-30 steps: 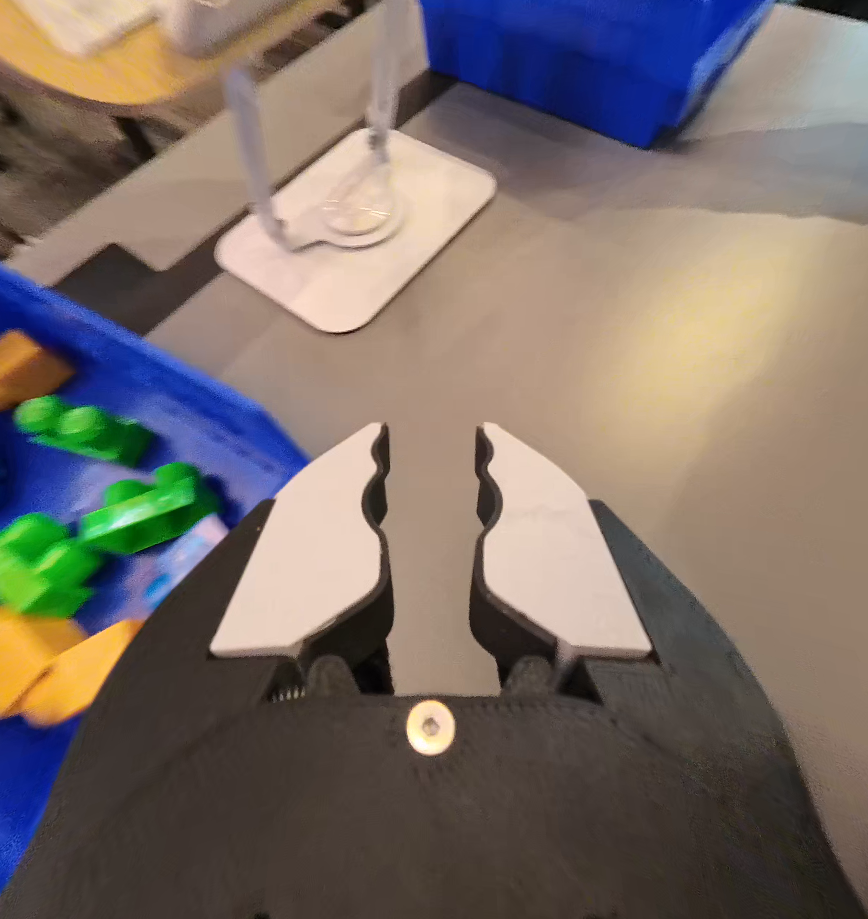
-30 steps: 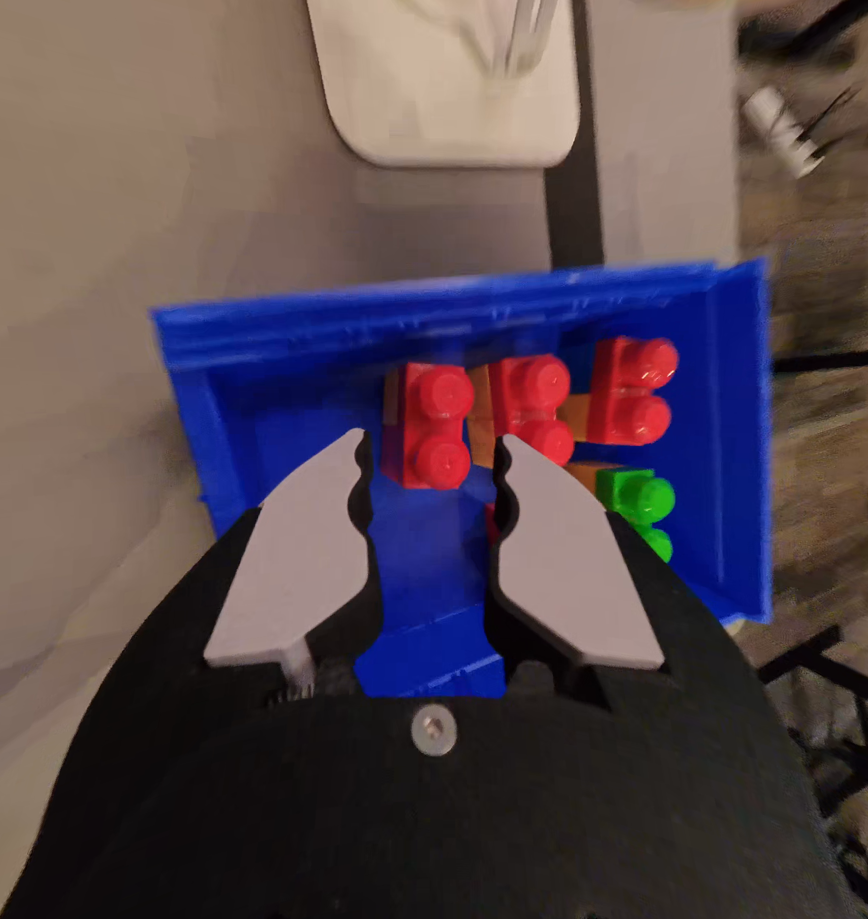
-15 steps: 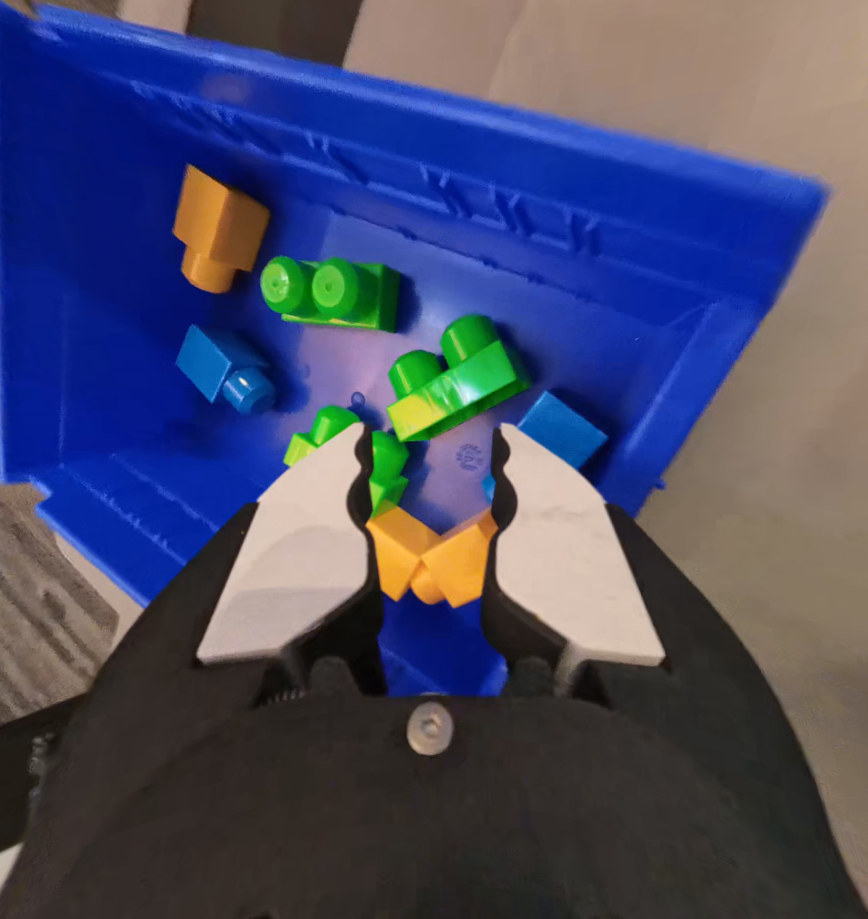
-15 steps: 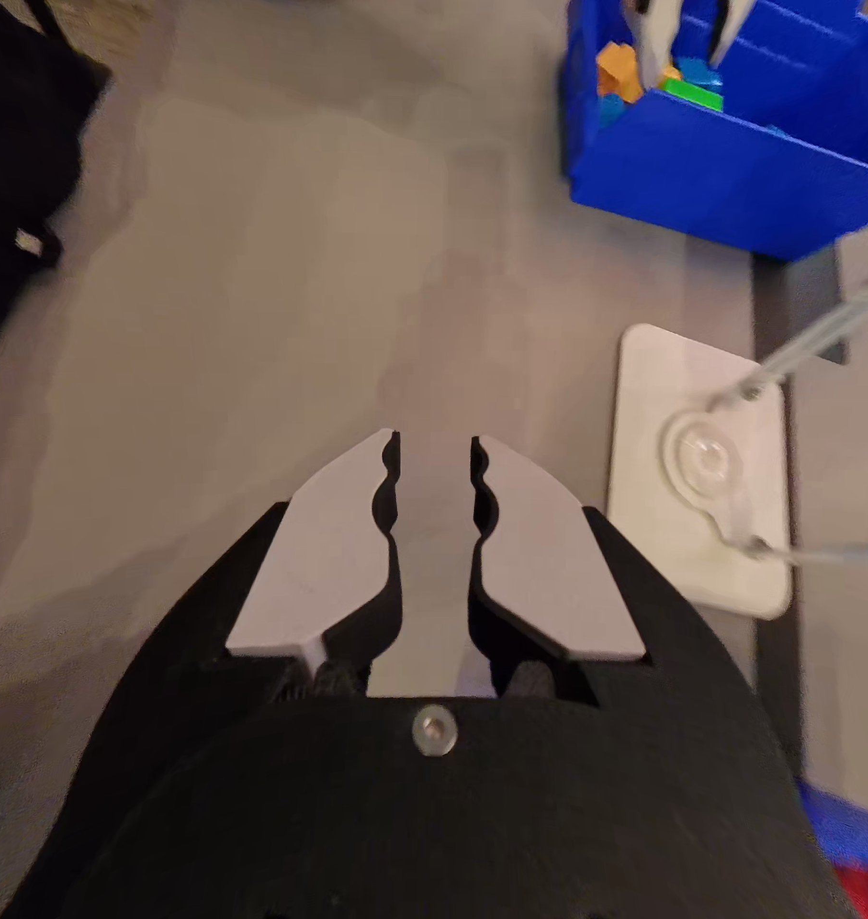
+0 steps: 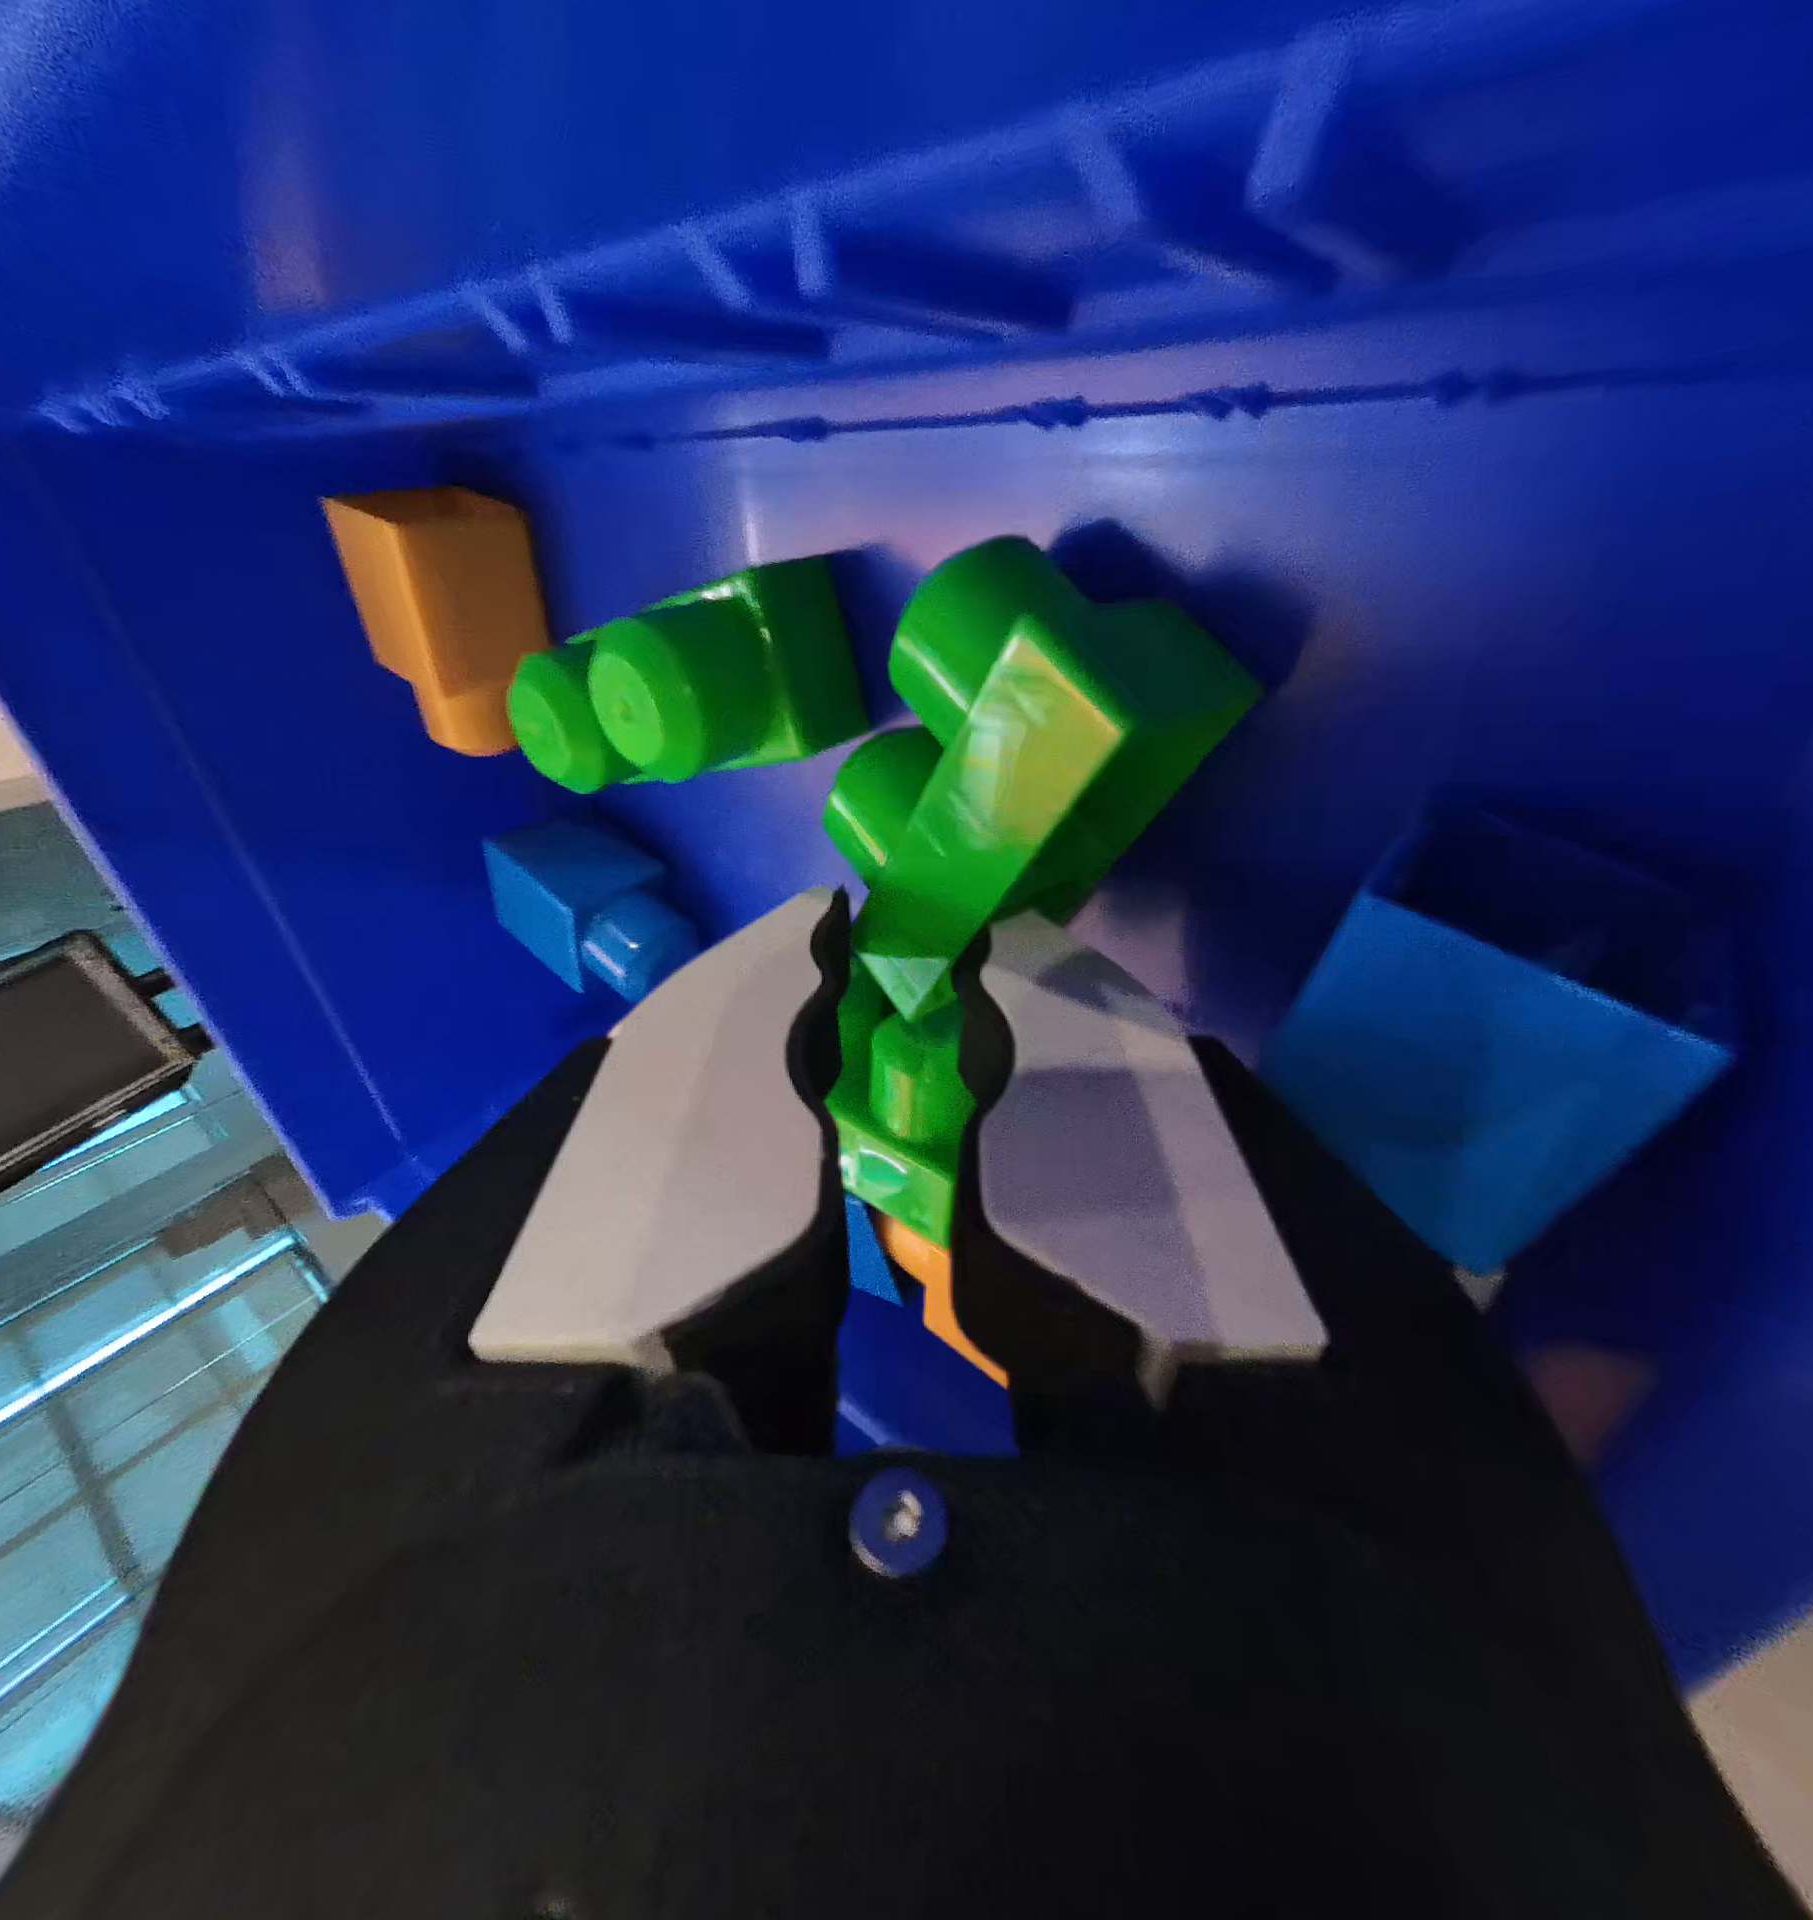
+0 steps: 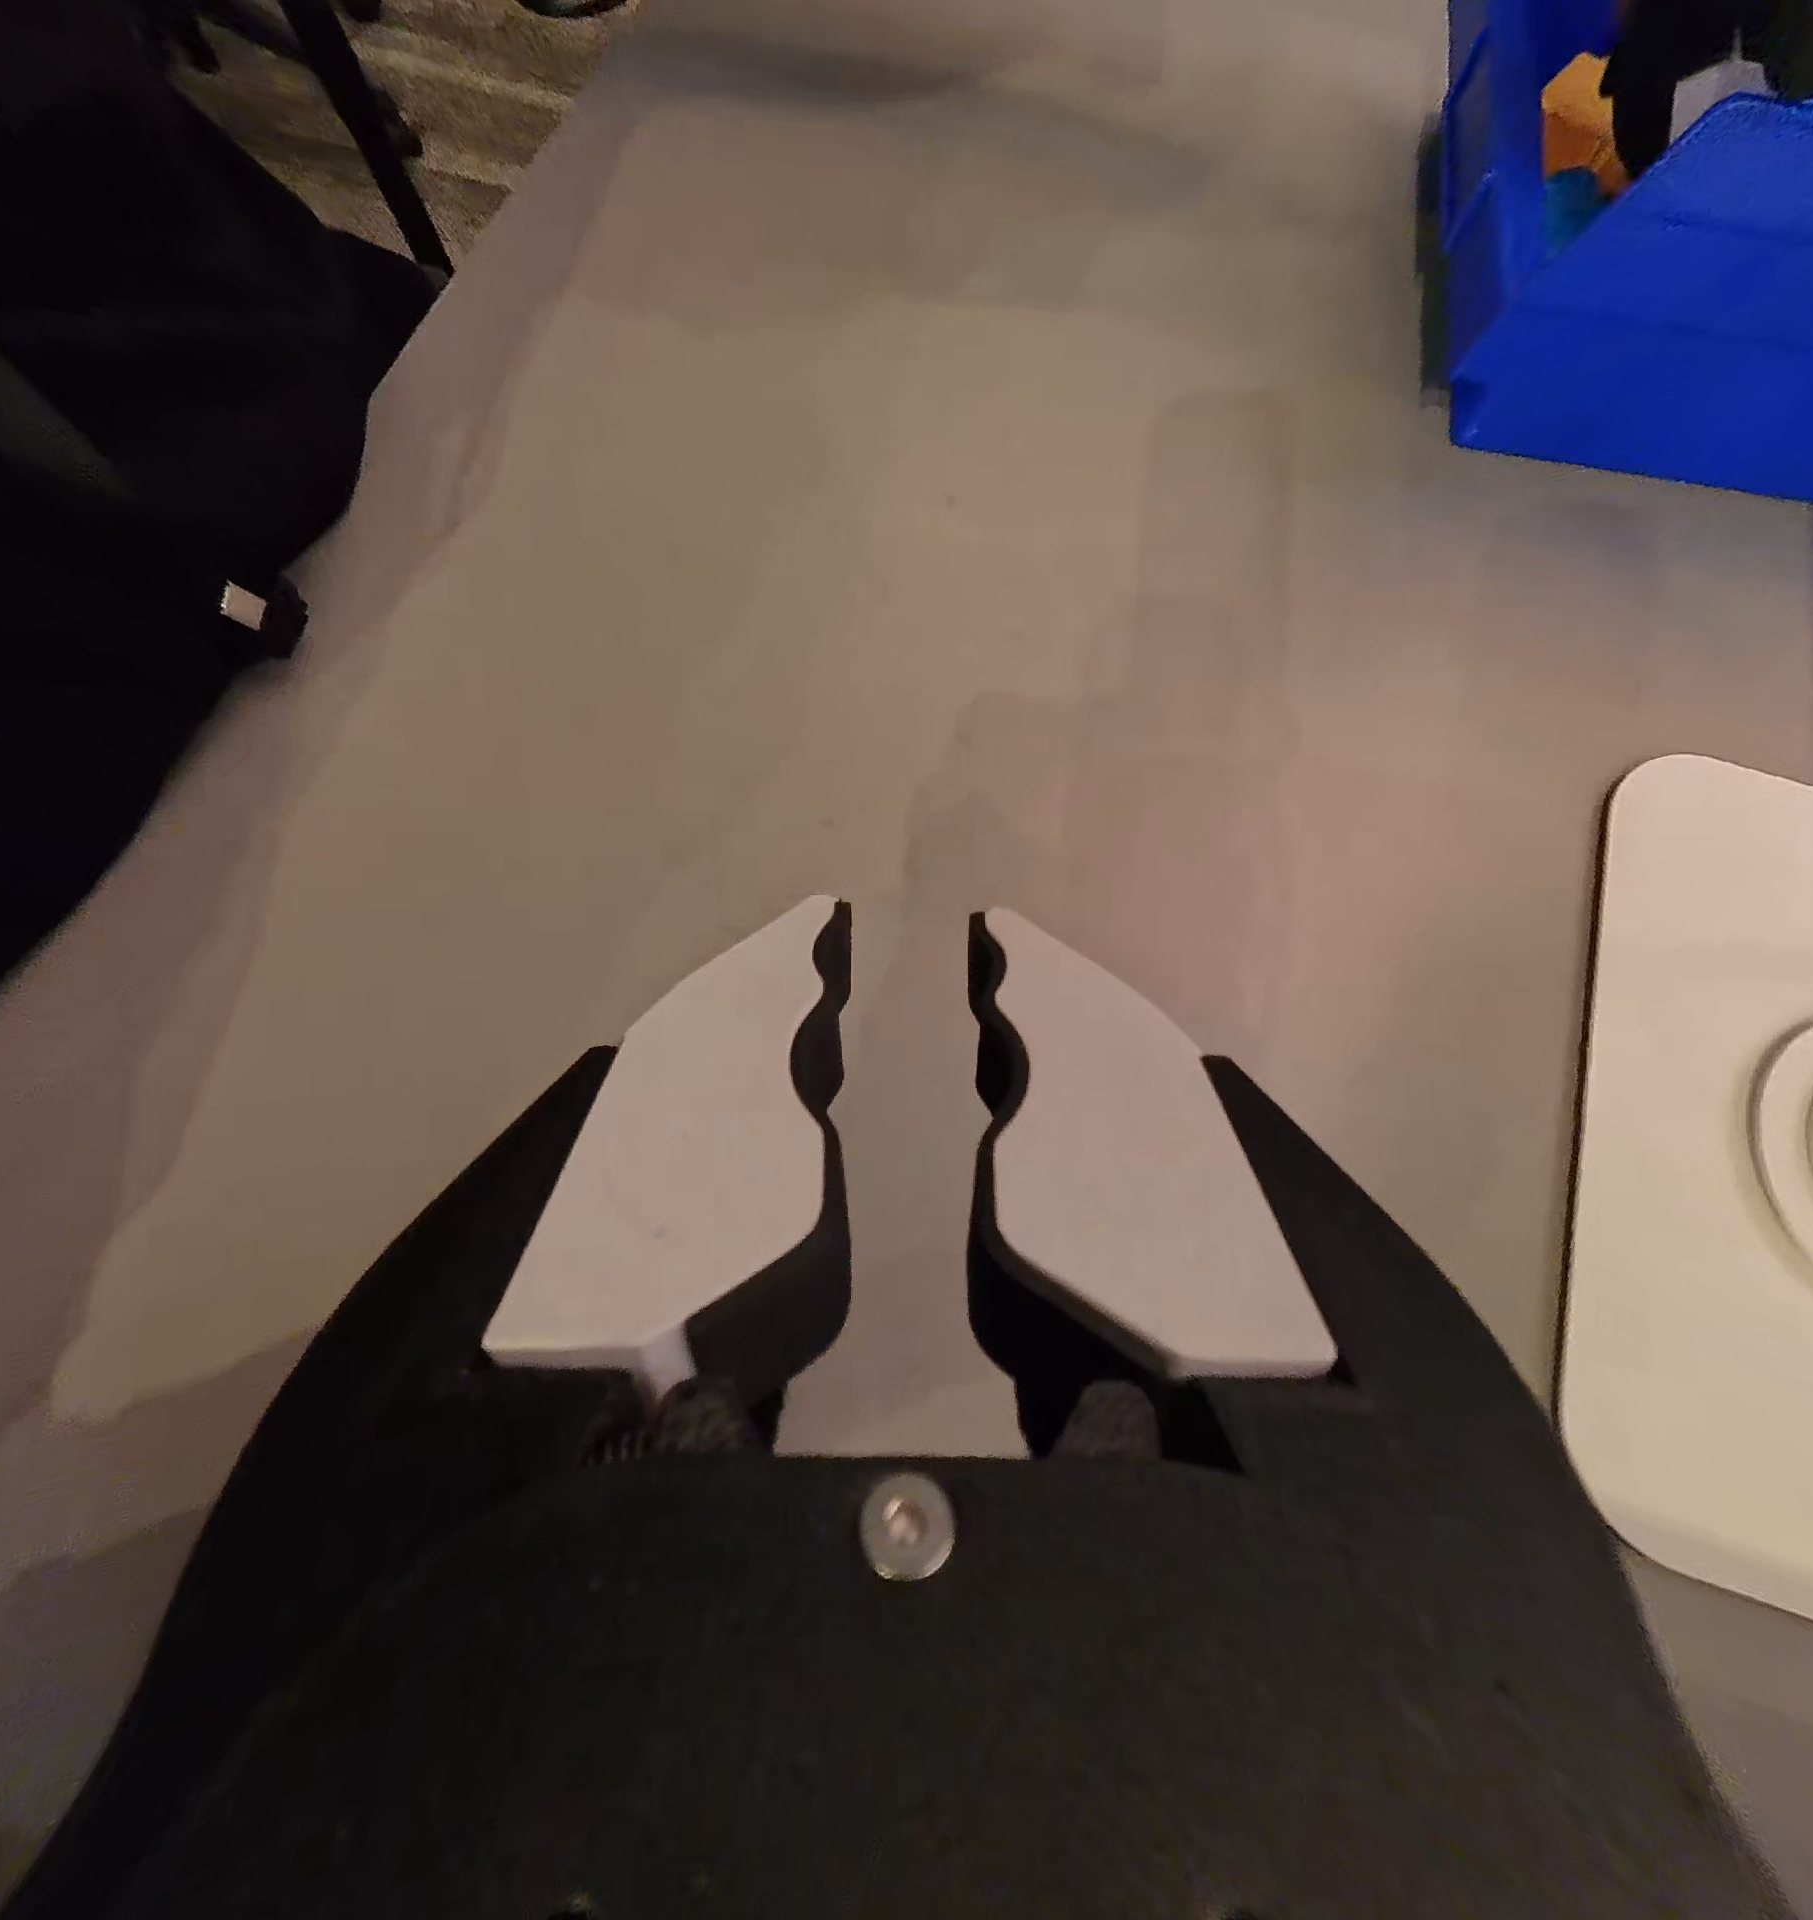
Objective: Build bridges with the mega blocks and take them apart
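No bridge is built yet: the desk is bare. A green block is clamped in the left gripper inside the blue bin; the right gripper is held part-open, nothing between its fingers.

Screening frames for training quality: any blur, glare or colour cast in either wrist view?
Left wrist view: motion blur across the blue bin, glare streak on the tilted green block, blue cast on the gripper fingers. Right wrist view: sharper centre, warm dim light on the grey table, edges smeared, white pad slightly overexposed.
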`<state>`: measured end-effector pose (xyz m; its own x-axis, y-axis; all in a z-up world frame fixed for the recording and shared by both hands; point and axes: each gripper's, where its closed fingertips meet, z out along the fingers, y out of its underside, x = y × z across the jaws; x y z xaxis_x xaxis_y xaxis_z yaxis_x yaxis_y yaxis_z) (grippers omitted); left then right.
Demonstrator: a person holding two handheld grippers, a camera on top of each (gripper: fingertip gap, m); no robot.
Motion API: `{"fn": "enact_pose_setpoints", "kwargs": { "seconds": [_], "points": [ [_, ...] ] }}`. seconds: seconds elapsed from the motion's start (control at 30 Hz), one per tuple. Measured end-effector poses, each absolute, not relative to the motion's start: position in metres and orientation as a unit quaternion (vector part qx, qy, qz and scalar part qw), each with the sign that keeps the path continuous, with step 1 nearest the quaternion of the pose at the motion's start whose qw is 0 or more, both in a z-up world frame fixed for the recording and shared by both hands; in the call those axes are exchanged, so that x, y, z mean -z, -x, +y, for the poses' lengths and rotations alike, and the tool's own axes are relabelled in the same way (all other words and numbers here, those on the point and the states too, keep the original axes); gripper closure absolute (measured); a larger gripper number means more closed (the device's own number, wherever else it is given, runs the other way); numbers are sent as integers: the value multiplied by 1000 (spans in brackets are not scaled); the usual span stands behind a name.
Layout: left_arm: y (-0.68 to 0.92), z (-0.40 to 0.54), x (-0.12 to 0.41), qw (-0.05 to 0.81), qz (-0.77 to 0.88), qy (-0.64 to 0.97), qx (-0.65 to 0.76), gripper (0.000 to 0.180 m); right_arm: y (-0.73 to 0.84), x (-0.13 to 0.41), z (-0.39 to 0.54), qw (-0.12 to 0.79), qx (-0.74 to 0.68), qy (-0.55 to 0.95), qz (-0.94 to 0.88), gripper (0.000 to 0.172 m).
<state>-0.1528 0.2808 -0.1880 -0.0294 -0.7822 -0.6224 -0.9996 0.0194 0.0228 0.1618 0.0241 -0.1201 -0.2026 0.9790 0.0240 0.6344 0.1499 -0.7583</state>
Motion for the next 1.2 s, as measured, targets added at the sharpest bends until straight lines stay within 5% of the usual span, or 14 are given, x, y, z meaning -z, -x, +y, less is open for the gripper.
{"fn": "enact_pose_setpoints", "kwargs": {
  "seconds": [0.47,0.83,1.0,1.2],
  "points": [
    [121,211,50,482,560,565,-366,167,-116,58,56,346,-497,598,-525,138],
    [5,108,77,524,598,485,-365,167,-44,84,65,253,-612,651,-371,104],
    [-19,98,86,531,610,466,-359,167,-37,92,59,242,-645,639,-341,130],
    [-26,92,98,505,632,504,-303,148,-49,101,66,264,-596,654,-383,135]
  ]
}}
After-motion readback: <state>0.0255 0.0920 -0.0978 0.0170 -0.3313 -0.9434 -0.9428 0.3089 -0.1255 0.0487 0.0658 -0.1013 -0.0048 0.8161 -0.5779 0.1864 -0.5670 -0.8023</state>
